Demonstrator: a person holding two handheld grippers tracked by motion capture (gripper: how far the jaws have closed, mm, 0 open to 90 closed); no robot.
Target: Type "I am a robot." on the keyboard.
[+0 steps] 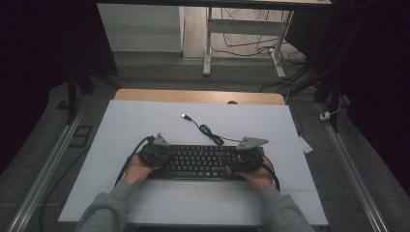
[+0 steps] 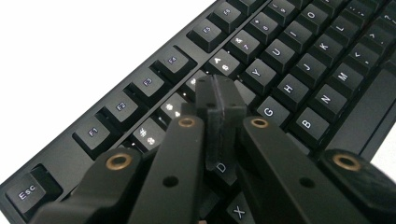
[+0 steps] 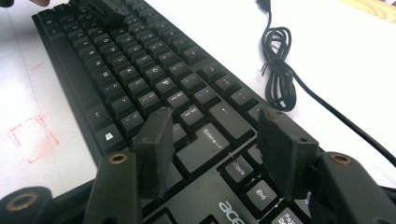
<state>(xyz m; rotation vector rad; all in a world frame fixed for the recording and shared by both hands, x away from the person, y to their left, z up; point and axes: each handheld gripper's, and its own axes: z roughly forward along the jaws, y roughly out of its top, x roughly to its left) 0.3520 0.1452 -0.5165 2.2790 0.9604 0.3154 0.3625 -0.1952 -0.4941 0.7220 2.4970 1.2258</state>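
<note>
Black keyboard (image 1: 199, 161) under both hand-held grippers, on white table (image 1: 145, 125)

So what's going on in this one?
A person works a black computer keyboard lying on a white table top with a claw in each hand. The left claw is shut, its tips down among the keys near D and G. The right claw is open over the Enter key end, gripping nothing. The keyboard's black cable lies loosely coiled behind it, unplugged.

One keyboard (image 1: 198, 162), one coiled cable (image 1: 208, 130), two grippers: left gripper (image 1: 153, 153), right gripper (image 1: 244, 162), one table (image 1: 145, 121).
</note>
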